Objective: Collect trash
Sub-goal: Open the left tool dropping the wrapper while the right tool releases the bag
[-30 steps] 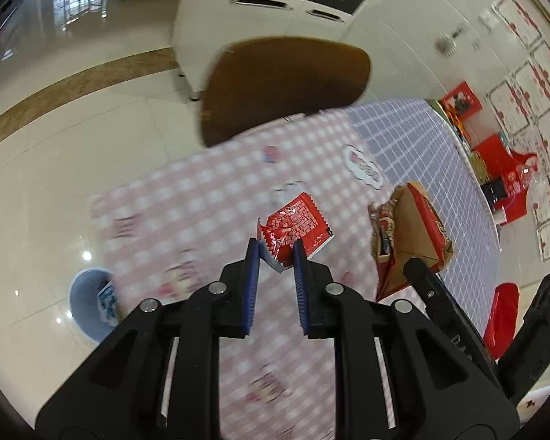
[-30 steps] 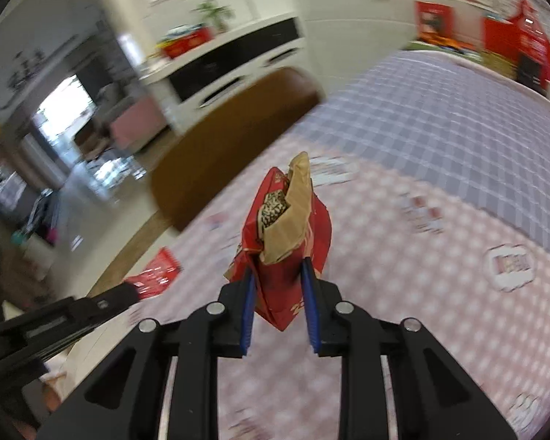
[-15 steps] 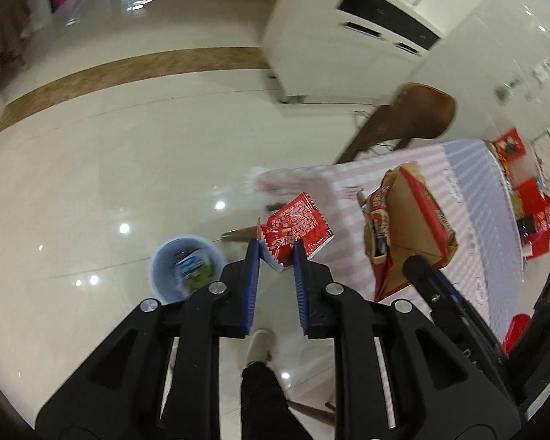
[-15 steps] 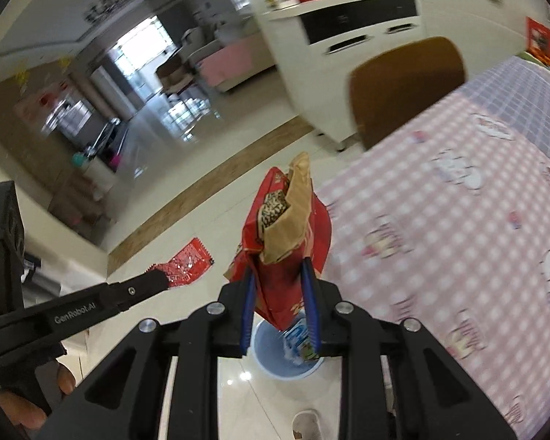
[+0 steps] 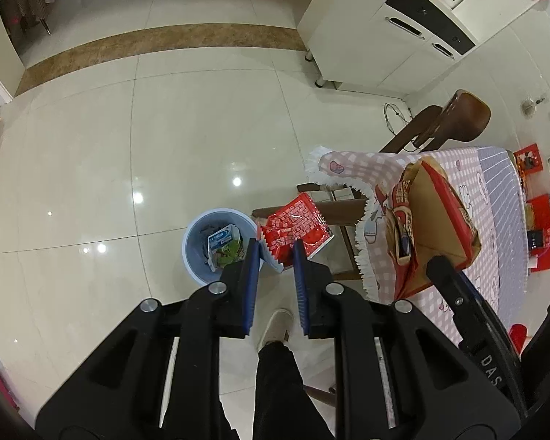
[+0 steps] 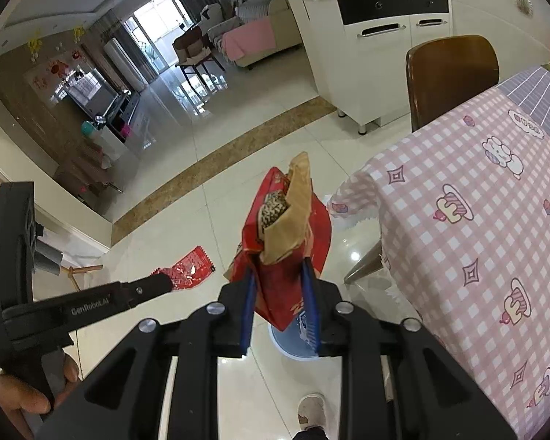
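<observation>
My left gripper (image 5: 275,253) is shut on a flat red snack wrapper (image 5: 295,225), held over the floor just right of a pale blue waste bin (image 5: 198,253). The bin holds a carton and other scraps. My right gripper (image 6: 278,275) is shut on a red bag with a brown paper flap (image 6: 286,234), directly above the bin (image 6: 289,344), which shows only partly behind the bag. The red bag (image 5: 432,220) also hangs at the right of the left wrist view. At the left of the right wrist view are the left gripper (image 6: 161,280) and its wrapper (image 6: 190,269).
A table with a pink checked cloth (image 6: 476,220) stands to the right, its fringed corner (image 5: 333,168) close to the bin. A brown chair (image 6: 451,73) and a white cabinet (image 6: 377,36) lie beyond. A person's shoe (image 5: 275,326) stands on the glossy tiled floor near the bin.
Both grippers have swung off the tabletop and out over the floor, each still holding its trash. The bin has come from the edge of view to just beneath them.
</observation>
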Motion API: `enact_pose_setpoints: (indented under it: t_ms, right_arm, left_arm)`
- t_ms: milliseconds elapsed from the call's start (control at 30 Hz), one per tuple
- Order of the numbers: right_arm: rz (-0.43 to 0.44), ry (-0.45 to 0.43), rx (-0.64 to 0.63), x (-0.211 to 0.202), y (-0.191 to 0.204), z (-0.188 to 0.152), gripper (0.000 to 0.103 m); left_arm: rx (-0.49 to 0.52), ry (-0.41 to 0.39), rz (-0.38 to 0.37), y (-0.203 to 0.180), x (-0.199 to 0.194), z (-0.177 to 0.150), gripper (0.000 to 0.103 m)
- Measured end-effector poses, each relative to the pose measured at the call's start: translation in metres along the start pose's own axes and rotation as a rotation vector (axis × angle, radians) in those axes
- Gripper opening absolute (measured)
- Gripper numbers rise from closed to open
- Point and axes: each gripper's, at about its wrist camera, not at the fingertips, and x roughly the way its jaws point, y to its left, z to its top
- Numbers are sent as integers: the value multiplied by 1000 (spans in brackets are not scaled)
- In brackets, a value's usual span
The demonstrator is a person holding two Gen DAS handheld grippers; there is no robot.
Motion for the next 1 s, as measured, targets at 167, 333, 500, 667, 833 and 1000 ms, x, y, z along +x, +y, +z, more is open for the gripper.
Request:
enact_pose_setpoints:
  t_ms: [167,333,500,667,833,1000]
  right_arm:
    - [-10,6,10,2,-1,1,23]
    - [-18,12,16,4,-3,2,23]
    - [-24,27,25,8,-4,2,23]
    - [-23,45,20,14,-2,2,23]
    - [-12,66,4,21,9,0,23]
    - [0,85,-16,27,20,-3,23]
  left_arm:
    - [-2,23,-21,1,6,7,20]
    - [4,39,-33,-1,12,13,31]
    - [7,9,-14,1,10,18,68]
    - [2,6,-13,7,7,22,68]
    - [-5,1,3,10,5,24,68]
    - [-16,-1,11,19,2,24,68]
